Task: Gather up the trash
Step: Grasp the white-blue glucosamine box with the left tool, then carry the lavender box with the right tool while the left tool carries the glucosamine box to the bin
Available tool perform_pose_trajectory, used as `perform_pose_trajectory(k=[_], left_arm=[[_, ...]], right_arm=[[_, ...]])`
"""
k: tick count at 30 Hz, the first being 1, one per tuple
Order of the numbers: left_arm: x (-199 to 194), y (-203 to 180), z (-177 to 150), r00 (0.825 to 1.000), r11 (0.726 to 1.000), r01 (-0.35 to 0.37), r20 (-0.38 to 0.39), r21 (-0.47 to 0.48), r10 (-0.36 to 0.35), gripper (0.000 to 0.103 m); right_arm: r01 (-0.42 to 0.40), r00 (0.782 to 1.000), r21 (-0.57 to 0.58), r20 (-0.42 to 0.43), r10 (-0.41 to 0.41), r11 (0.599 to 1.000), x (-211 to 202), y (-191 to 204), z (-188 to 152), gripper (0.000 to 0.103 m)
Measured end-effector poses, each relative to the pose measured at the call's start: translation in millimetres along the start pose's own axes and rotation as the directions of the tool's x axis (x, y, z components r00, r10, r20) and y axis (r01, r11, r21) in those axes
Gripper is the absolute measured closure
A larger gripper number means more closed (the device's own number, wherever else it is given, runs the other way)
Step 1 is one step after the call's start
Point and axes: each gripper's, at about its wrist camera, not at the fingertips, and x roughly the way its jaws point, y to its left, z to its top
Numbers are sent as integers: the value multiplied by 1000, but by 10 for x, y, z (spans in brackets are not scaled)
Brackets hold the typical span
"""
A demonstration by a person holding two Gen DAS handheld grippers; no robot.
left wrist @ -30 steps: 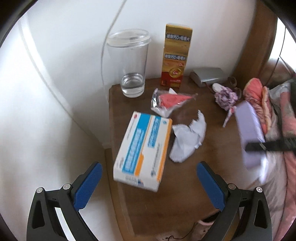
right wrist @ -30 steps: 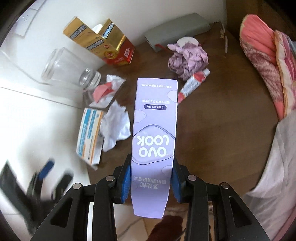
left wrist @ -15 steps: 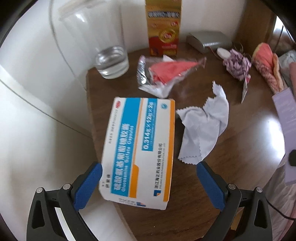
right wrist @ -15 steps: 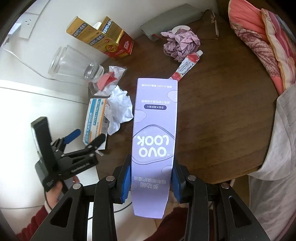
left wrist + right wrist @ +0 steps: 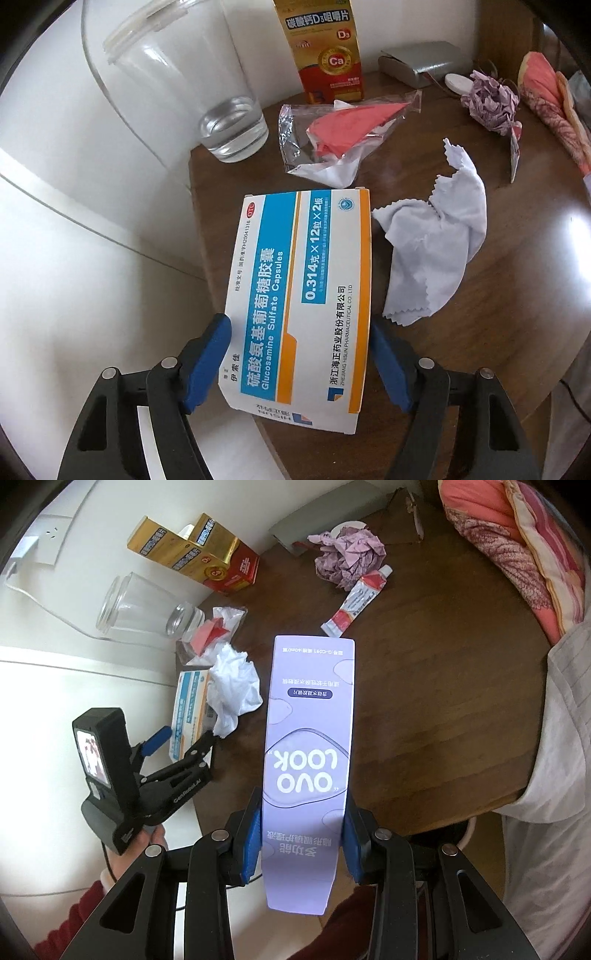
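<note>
The left gripper [image 5: 299,363] straddles the near end of a white, blue and orange cardboard medicine box [image 5: 301,295] that lies flat at the edge of the round dark wooden table [image 5: 498,350]; its blue pads [image 5: 207,363] sit at the box's two long sides, though actual contact is hard to confirm. Just right of that box lies a crumpled white cloth [image 5: 436,254]. Ahead of the gripper rest a clear plastic wrapper with a red insert [image 5: 343,136], a clear drinking glass with a little water [image 5: 207,92] and an upright gold and red carton [image 5: 327,48]. Farther ahead to the right sits a crumpled purple paper wad [image 5: 489,99]. The right gripper [image 5: 301,845] clamps a tall lilac cardboard carton [image 5: 308,753] between its pads, held above the table. Ahead of it lies a small red and white tube [image 5: 356,603].
</note>
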Motion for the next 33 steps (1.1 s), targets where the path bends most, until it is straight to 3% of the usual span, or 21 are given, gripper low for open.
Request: perform_pose_trajectory(k=[8, 18, 23, 29, 33], left_arm=[[110, 79, 125, 998, 999, -44, -43, 11, 44, 23], [85, 125, 273, 997, 996, -81, -14, 38, 81, 15], [200, 130, 358, 996, 996, -80, -40, 42, 82, 14], [283, 214, 417, 997, 999, -51, -51, 8, 51, 6], [367, 303, 432, 997, 1000, 28, -66, -12, -28, 4]], right_arm=[[-16, 1000, -1, -10, 16, 1000, -13, -6, -71, 66], [-43, 999, 3, -22, 43, 999, -3, 7, -123, 66], [-53, 998, -2, -25, 53, 999, -27, 27, -139, 66], [-64, 997, -8, -35, 63, 998, -15, 57, -156, 66], [-69, 997, -5, -42, 69, 998, 12, 51, -145, 66]])
